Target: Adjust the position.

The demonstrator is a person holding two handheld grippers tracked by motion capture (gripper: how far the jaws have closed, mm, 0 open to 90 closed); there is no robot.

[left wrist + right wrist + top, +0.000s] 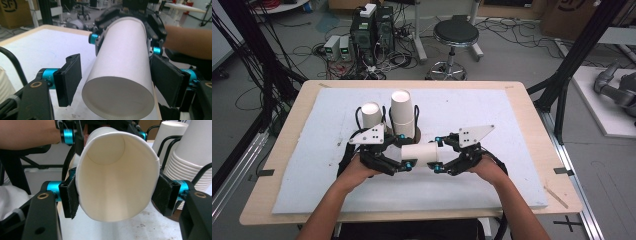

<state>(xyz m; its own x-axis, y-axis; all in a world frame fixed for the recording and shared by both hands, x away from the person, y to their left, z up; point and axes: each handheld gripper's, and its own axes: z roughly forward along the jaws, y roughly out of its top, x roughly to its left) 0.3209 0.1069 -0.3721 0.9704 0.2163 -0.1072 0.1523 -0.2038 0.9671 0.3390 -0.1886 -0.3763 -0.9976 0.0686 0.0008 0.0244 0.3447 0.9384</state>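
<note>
Right gripper view: paper cup [117, 175] lies on its side in the air, open mouth toward this camera, both pads [72, 196] pressed on the rim, which is squashed slightly oval. So the right gripper [117, 197] is pinching the cup at the mouth end.

Left gripper view: same cup [122, 75] base-on. Left gripper [115, 82] has its jaws spread; the left pad stands clear of the wall, the far-side pad sits right at the wall, contact can't be told. No earlier frame to compare.

High view: cup [421, 151] is held level between left gripper [406, 163] and right gripper [437, 155], just above the white board [492, 107], near the person's edge. My read: a hand-over, with the right side carrying the load and the left letting go of the base end.

Behind the cup: a tall cup stack [403, 112] and a shorter stack [372, 115] in black wire holders, likely the source or destination for single cups.

Writing: cup is plain, no print. A cardboard box [11, 11] in the left gripper view's background carries "SF" in a ring. Nothing else is readable.
</note>
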